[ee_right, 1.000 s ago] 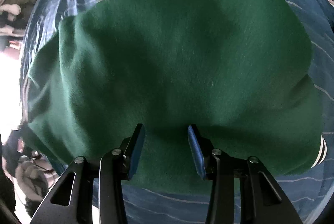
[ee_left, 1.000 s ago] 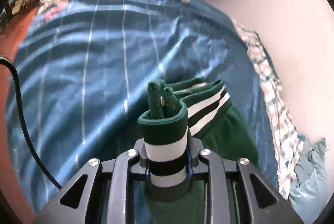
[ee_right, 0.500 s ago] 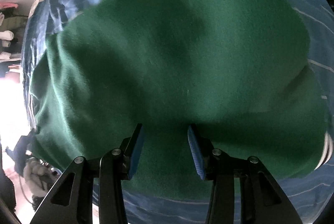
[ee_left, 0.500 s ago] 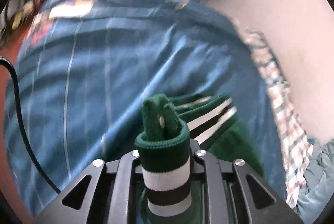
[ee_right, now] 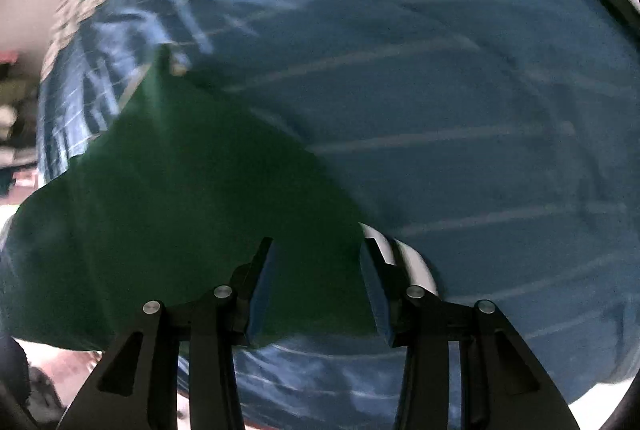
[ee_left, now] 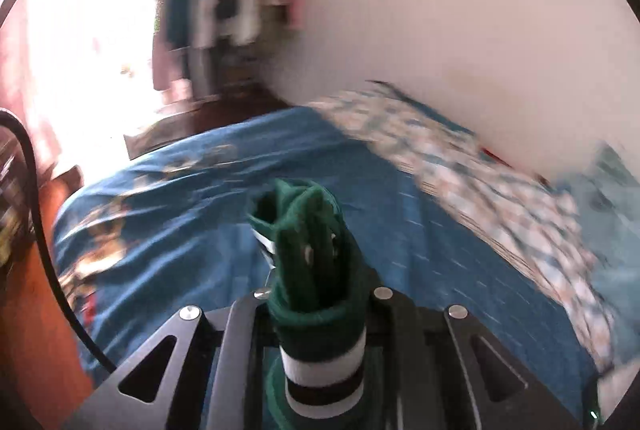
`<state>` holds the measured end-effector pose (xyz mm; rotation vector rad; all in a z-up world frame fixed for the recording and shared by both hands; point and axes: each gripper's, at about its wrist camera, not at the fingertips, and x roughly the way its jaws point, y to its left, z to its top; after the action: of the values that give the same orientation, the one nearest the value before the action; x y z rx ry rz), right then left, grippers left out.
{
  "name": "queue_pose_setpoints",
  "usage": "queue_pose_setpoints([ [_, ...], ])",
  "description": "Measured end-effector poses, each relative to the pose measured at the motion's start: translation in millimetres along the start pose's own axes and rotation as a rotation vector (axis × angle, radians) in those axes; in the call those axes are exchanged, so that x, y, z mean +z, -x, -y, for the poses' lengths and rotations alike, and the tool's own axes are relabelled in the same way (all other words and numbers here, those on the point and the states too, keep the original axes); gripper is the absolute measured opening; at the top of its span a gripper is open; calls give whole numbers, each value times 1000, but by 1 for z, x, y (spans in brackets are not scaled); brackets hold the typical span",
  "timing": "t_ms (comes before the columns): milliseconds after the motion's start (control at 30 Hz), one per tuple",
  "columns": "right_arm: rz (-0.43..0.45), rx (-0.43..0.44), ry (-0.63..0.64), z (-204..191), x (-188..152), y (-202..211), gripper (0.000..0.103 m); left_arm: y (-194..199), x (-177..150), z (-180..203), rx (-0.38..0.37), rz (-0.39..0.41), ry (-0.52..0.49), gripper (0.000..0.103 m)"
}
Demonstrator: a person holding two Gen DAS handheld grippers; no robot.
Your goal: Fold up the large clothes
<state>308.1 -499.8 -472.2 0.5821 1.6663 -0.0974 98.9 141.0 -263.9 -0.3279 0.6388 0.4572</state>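
Two grippers are on record. We find the left gripper (ee_left: pixel 316 270) with jaws pinched on the bunched striped cuff (ee_left: pixel 322 362) of the green garment (ee_right: pixel 168 213), raised above the blue bedsheet (ee_left: pixel 180 230). Our right gripper (ee_right: pixel 316 286) hangs with jaws spread over the garment's near right edge, gripping nothing. Open sheet lies far and right of the cloth. The checked blanket (ee_left: pixel 480 181) borders the far right. Motion blur obscures the clothes rack (ee_left: pixel 216 5); the garment's left part runs out of frame.
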Motion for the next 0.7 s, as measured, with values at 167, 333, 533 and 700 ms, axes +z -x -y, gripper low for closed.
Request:
queue_pose_setpoints([
  [167,-11,27,-123,58,-22,-2,47,16,-49,137,-296,-86,-247,12],
  [333,-9,-4,-204,106,-46,1,47,30,-147,253,-539,-250,-460,11],
  [533,-7,-41,-264,156,-71,8,47,20,-278,325,-646,-447,-643,11],
  [700,-20,-51,-326,193,-87,18,47,-18,-329,330,-535,-545,-710,13],
])
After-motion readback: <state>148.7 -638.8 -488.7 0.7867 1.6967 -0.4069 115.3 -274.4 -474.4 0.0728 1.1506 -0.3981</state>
